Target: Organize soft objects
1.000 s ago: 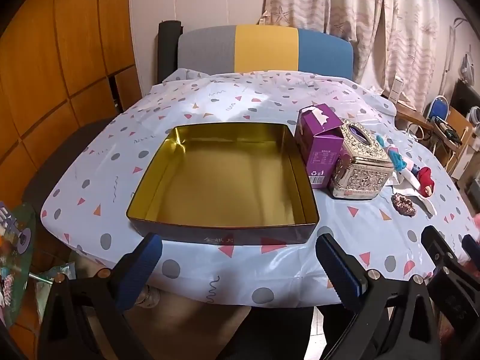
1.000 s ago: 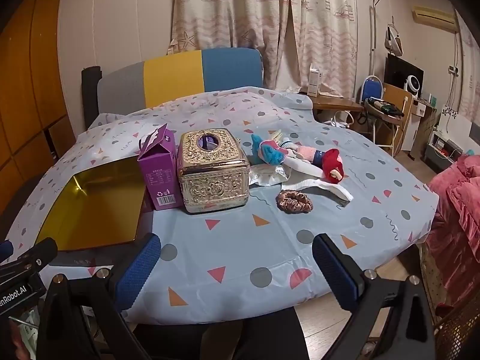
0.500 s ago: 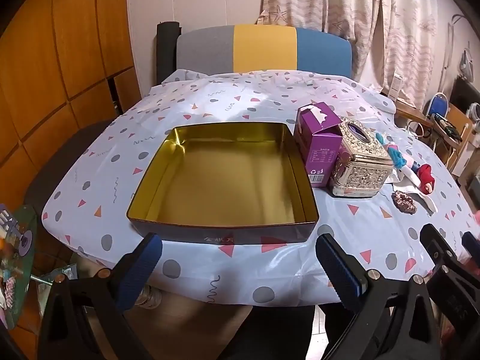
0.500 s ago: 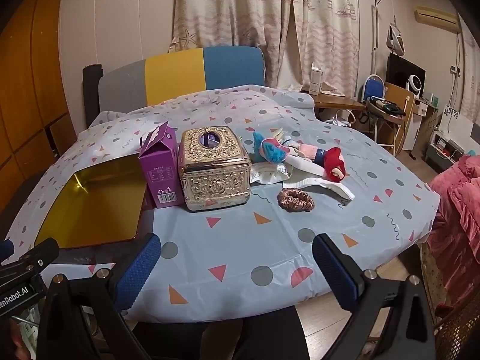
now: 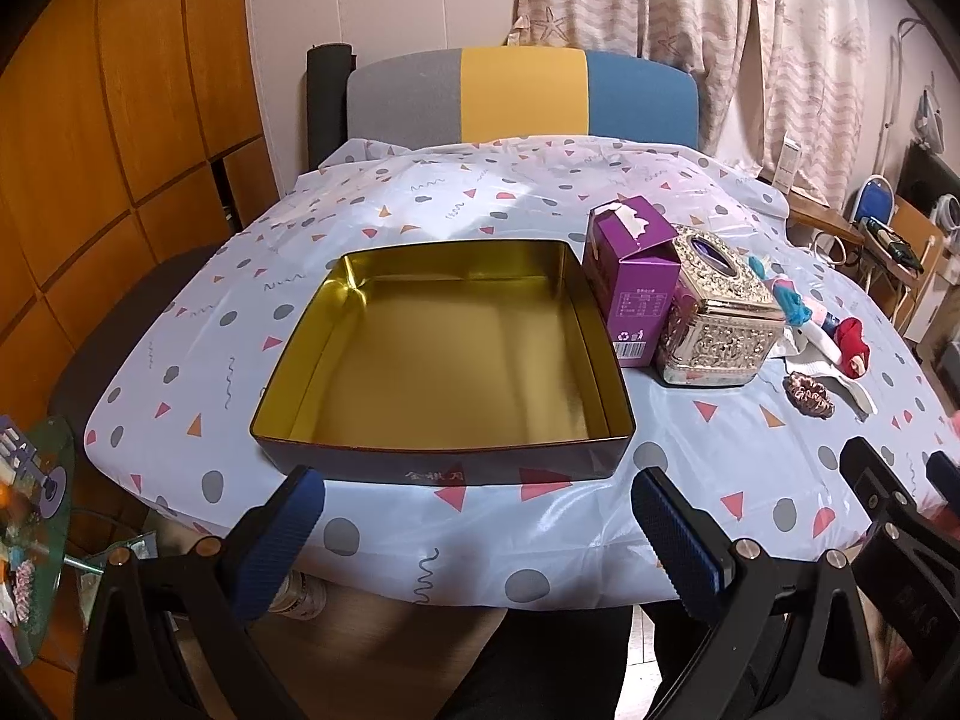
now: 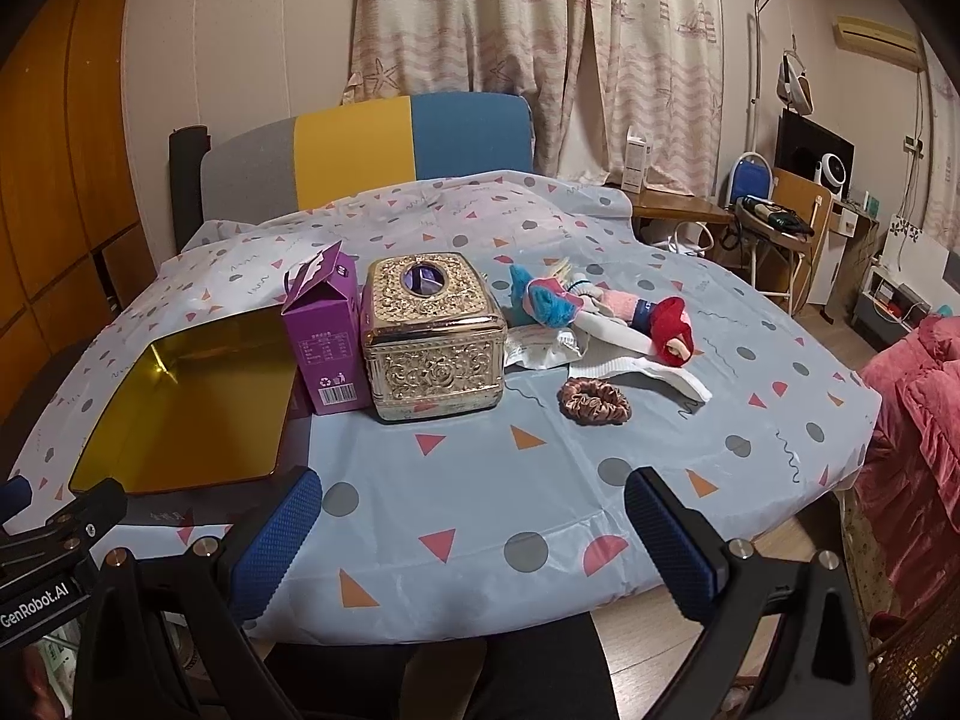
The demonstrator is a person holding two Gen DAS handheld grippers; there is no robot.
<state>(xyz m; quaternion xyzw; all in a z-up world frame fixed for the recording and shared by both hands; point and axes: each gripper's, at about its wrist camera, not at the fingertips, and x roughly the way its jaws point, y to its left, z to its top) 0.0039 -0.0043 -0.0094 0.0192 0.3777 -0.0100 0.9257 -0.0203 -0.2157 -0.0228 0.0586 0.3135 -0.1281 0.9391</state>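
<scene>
White lettering reading "GenRobot.AI" is showing on the black body of the left gripper [image 6: 36, 603] at the lower left edge of the right wrist view. The purple carton [image 6: 327, 339] is carrying a barcode, a recycling sign and a small printed table too fine to read. Pale characters are sitting on the near outer wall of the gold tin [image 5: 435, 476], blurred beyond reading.

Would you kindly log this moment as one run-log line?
left gripper: open, empty | right gripper: open, empty | tin: empty | scrunchie, doll: on tablecloth
</scene>
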